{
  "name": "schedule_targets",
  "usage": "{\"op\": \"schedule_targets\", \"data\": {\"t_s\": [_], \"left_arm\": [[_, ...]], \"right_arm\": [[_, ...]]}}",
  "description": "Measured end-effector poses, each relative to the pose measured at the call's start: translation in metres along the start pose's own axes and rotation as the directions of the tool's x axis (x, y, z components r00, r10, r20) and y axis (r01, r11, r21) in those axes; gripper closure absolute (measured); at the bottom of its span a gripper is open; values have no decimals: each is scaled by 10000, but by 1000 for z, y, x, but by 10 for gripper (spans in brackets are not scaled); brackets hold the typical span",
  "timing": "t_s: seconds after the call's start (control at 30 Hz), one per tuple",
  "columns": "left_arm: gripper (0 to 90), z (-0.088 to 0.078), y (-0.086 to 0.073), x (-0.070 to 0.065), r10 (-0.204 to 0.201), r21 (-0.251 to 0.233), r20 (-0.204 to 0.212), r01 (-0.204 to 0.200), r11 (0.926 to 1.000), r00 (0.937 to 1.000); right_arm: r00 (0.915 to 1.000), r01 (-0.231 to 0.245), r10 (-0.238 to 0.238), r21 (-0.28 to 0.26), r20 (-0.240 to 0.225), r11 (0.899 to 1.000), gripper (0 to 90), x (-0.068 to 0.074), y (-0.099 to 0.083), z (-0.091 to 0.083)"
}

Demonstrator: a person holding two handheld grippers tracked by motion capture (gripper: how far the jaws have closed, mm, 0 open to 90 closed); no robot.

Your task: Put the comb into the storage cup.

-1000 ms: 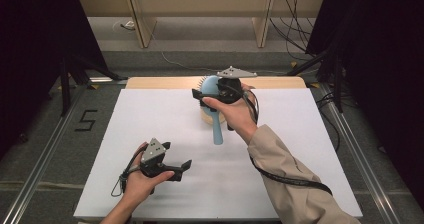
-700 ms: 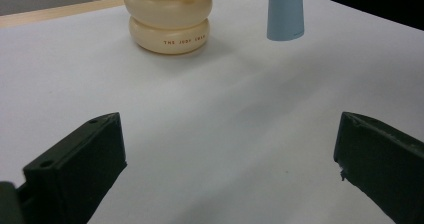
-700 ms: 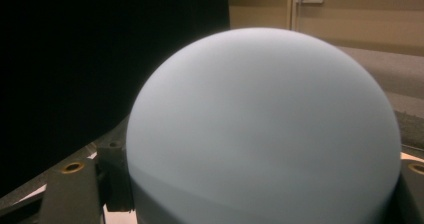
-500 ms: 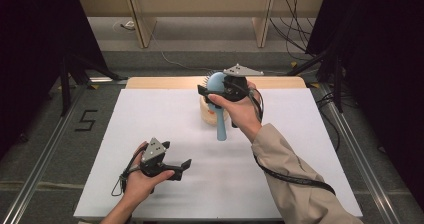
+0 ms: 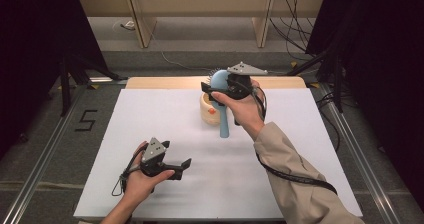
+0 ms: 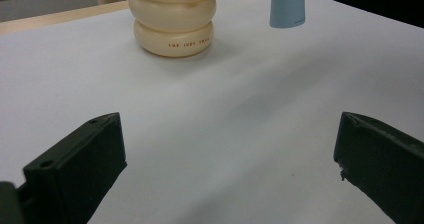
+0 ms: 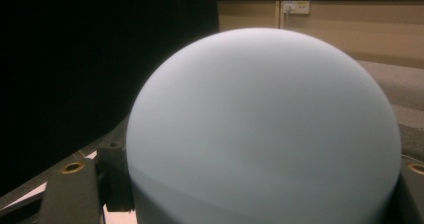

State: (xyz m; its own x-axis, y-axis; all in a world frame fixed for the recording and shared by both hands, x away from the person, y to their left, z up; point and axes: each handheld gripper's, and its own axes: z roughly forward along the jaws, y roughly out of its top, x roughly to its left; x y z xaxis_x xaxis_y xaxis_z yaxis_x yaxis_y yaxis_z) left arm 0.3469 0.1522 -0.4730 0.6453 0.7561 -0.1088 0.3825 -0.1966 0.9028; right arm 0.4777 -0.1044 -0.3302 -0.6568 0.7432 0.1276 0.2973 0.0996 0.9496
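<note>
Near edge: left gripper [image 5: 172, 168] rests on the white surface [image 5: 300, 154], fingers wide and empty, held in reserve. Farther: right gripper [image 5: 220, 90], fingers clamping the light-blue hairbrush [image 5: 223, 119] by its head, handle hanging over the cream holder [image 5: 209, 111], apparently for insertion.

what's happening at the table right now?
A person works at a white table with tongs in each hand. The right tongs are closed on the head of a light blue hairbrush, held at the far side of the table right by a cream ring-shaped container with an orange spot; whether the brush touches it is unclear. The left tongs are open with nothing between them, near the front edge, pointing toward the container.
</note>
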Motion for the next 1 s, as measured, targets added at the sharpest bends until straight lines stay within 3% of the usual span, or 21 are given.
{"op": "schedule_targets", "data": {"t_s": [1.0], "left_arm": [[0, 0, 0, 1, 19, 45, -87, -18, 10000, 10000]], "right_arm": [[9996, 14, -4, -398, 270, 9992, 245, -9, 8, -4]]}}
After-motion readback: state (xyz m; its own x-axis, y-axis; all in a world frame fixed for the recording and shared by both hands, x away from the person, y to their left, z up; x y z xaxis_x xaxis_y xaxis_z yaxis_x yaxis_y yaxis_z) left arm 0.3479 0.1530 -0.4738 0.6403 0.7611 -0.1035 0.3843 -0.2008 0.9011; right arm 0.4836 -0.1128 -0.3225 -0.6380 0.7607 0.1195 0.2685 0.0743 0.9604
